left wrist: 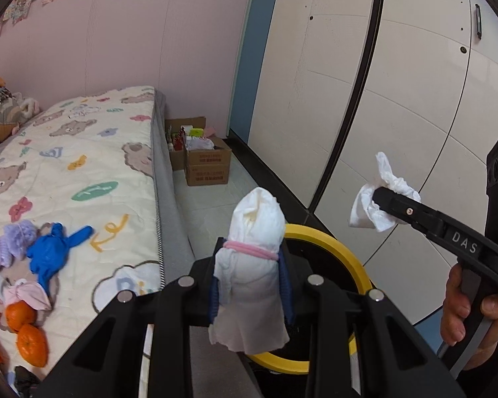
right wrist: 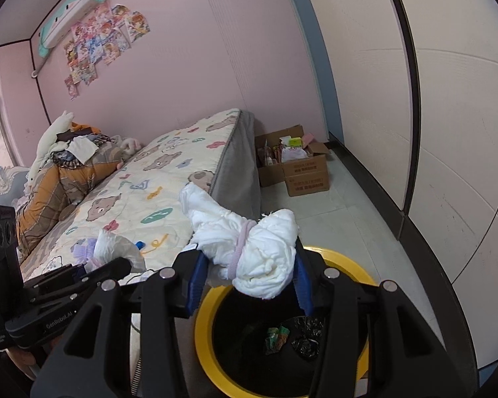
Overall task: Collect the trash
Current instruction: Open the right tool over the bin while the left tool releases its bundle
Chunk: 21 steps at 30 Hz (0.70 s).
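My left gripper [left wrist: 250, 283] is shut on a white paper bundle [left wrist: 259, 222] tied with a pink band, held upright between its blue pads [left wrist: 215, 295]. Behind and below it is a black bin with a yellow rim [left wrist: 328, 235]. At the right, a hand holds my right gripper [left wrist: 378, 197], shut on a crumpled white wad [left wrist: 365, 210]. In the right wrist view, my right gripper [right wrist: 249, 275] clamps that banded white wad [right wrist: 269, 248] just above the bin's yellow rim [right wrist: 202, 325]. A small wrapper [right wrist: 277, 335] lies in the bin. My left gripper [right wrist: 124, 265] with its bundle [right wrist: 111, 243] is at the left.
A bed with a bear-print quilt [left wrist: 83, 165] fills the left; on it lie a blue glove [left wrist: 49, 252], a lilac knit piece [left wrist: 13, 242] and two oranges [left wrist: 26, 335]. Cardboard boxes [left wrist: 207, 165] stand at the bed's foot. White wardrobe doors [left wrist: 398, 99] line the right.
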Each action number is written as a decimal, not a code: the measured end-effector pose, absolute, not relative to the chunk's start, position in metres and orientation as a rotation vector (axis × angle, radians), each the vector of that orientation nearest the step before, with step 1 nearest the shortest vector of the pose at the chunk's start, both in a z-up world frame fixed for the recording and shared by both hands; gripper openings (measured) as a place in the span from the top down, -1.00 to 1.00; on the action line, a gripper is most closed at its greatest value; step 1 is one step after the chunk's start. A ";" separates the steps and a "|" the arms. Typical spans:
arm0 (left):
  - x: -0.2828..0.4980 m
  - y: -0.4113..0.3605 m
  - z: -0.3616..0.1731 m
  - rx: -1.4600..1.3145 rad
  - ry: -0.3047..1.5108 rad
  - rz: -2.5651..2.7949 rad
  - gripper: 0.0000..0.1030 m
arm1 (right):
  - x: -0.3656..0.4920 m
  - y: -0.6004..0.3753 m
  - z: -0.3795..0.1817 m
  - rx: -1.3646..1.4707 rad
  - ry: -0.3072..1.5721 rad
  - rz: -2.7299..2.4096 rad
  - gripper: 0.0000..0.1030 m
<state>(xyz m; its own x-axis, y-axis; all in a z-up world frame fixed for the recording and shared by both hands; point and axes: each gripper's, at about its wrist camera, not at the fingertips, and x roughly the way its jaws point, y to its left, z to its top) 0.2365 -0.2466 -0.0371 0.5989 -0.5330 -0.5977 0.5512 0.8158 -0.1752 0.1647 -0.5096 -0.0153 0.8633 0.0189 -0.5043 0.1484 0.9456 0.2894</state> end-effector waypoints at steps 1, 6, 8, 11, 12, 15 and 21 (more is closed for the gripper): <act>0.238 -0.250 -0.041 0.026 0.696 -0.635 0.48 | 0.167 -0.512 -0.020 0.334 0.534 -0.073 0.17; 0.244 -0.264 -0.060 0.035 0.735 -0.647 0.48 | 0.179 -0.524 -0.045 0.368 0.576 -0.091 0.17; 0.245 -0.272 -0.066 0.040 0.746 -0.651 0.48 | 0.185 -0.527 -0.053 0.375 0.589 -0.099 0.17; 0.246 -0.281 -0.074 0.052 0.758 -0.650 0.48 | 0.189 -0.529 -0.063 0.379 0.605 -0.114 0.16; 0.247 -0.283 -0.076 0.058 0.761 -0.648 0.47 | 0.192 -0.531 -0.067 0.379 0.613 -0.120 0.16; 0.249 -0.290 -0.083 0.065 0.781 -0.650 0.47 | 0.196 -0.533 -0.076 0.385 0.633 -0.132 0.16; 0.253 -0.299 -0.091 0.068 0.814 -0.663 0.47 | 0.200 -0.536 -0.084 0.396 0.650 -0.154 0.10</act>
<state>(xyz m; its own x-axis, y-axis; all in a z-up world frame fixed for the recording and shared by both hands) 0.2526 -0.2988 -0.0906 0.4979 -0.5220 -0.6925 0.5723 0.7978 -0.1899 0.2000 -0.5356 -0.0842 0.7881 -0.0164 -0.6154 0.2610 0.9143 0.3099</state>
